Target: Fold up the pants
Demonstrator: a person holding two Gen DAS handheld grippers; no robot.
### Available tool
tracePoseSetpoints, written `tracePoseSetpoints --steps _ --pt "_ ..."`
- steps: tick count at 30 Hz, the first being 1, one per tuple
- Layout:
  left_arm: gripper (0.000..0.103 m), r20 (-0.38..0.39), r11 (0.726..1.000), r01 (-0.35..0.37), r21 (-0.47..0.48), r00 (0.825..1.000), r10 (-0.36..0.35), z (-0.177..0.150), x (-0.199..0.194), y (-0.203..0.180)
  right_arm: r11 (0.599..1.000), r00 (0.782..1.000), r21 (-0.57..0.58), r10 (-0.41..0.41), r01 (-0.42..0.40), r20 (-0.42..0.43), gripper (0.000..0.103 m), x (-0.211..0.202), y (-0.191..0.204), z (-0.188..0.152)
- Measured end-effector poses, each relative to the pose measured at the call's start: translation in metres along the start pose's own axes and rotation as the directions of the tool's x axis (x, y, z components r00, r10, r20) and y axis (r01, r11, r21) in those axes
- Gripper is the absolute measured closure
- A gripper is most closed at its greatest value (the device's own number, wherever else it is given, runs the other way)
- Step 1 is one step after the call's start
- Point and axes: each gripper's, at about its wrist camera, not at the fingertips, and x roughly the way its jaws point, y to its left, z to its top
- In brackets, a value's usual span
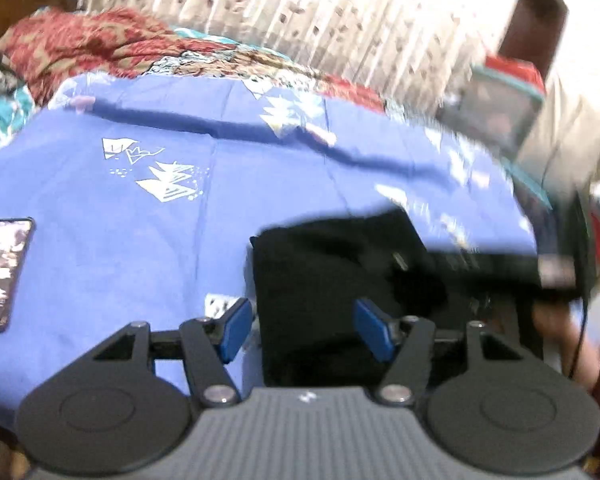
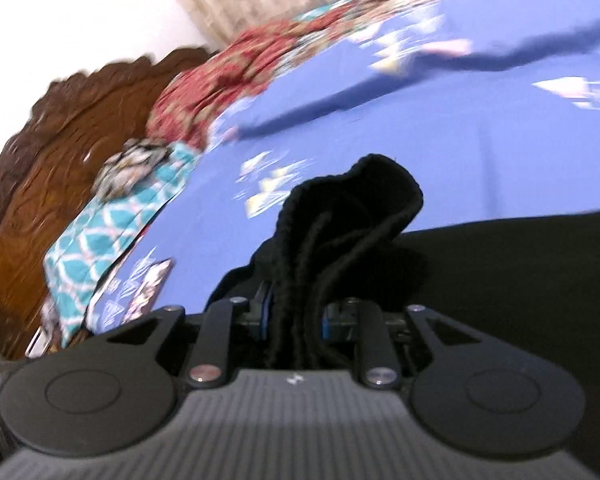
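- Pants (image 1: 320, 280), black, lie on my blue bedsheet (image 1: 140, 240).
- My right gripper (image 2: 296, 312) pinches a bunched fold of them.
- My left gripper (image 1: 304, 328) hangs half open, gripping nothing.

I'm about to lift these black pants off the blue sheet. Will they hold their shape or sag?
Probably sag: the black pants bunch into soft ridges where the right tongs pinch them. Likely light, since a small pinch holds that bunch up. They would probably drag, not slide cleanly, on the blue sheet.
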Motion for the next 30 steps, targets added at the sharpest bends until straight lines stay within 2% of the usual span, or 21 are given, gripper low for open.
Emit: tracePoseSetpoints --steps 3,6,8,10,14,16,18,21,23,25,26,28,30 --pt "0.045 -0.005 1.000 -0.007 0.017 1.000 0.007 0.012 0.019 -0.014 0.996 0.998 0.064 -0.065 0.063 0.017 0.078 -0.018 -0.029 -0.006" --pt "0.045 -0.051 0.997 -0.018 0.078 0.998 0.022 0.015 0.047 -0.040 0.982 0.989 0.119 -0.151 0.149 0.004 0.073 -0.024 -0.050 -0.014" --pt "0.046 -0.124 0.988 -0.063 0.139 0.989 0.080 0.010 0.074 -0.062 0.970 0.983 0.165 -0.185 0.181 0.006 0.054 -0.030 -0.060 -0.019" --pt "0.047 -0.187 0.968 -0.118 0.220 0.969 0.161 0.003 0.099 -0.080 0.955 0.972 0.201 -0.231 0.218 0.047 0.047 -0.039 -0.061 -0.022" --pt "0.046 -0.233 0.927 -0.190 0.324 0.934 0.272 -0.030 0.117 -0.094 0.952 0.954 0.193 -0.265 0.236 0.143 0.047 -0.063 -0.054 -0.015" --pt "0.046 -0.232 0.915 -0.211 0.344 0.925 0.301 -0.038 0.119 -0.095 0.960 0.948 0.156 -0.258 0.231 0.184 0.048 -0.073 -0.049 -0.013" --pt "0.045 -0.234 0.917 -0.219 0.333 0.923 0.306 -0.034 0.118 -0.093 0.972 0.954 0.122 -0.224 0.203 0.199 0.050 -0.072 -0.044 -0.013" --pt "0.043 -0.241 0.922 -0.226 0.313 0.920 0.307 -0.031 0.116 -0.091 0.985 0.973 0.060 -0.170 0.162 0.156 0.058 -0.054 -0.034 -0.016" --pt "0.041 -0.244 0.921 -0.233 0.312 0.917 0.314 -0.030 0.119 -0.090 0.982 0.977 0.039 -0.186 0.183 0.107 0.058 -0.039 -0.034 -0.020" --pt "0.040 -0.243 0.918 -0.239 0.316 0.915 0.322 -0.029 0.122 -0.091 0.967 0.968 0.032 -0.252 0.252 0.012 0.058 -0.017 -0.045 -0.023" --pt "0.040 -0.244 0.917 -0.240 0.320 0.914 0.324 -0.029 0.123 -0.091 0.958 0.959 0.052 -0.281 0.282 -0.033 0.059 -0.009 -0.055 -0.026" --pt "0.040 -0.237 0.913 -0.242 0.328 0.914 0.328 -0.029 0.123 -0.093 0.961 0.974 0.159 -0.225 0.228 -0.037 0.059 -0.009 -0.078 -0.029" --pt "0.040 -0.237 0.913 -0.241 0.331 0.915 0.327 -0.028 0.120 -0.094 0.962 0.975 0.161 -0.218 0.222 -0.045 0.059 -0.013 -0.078 -0.023"
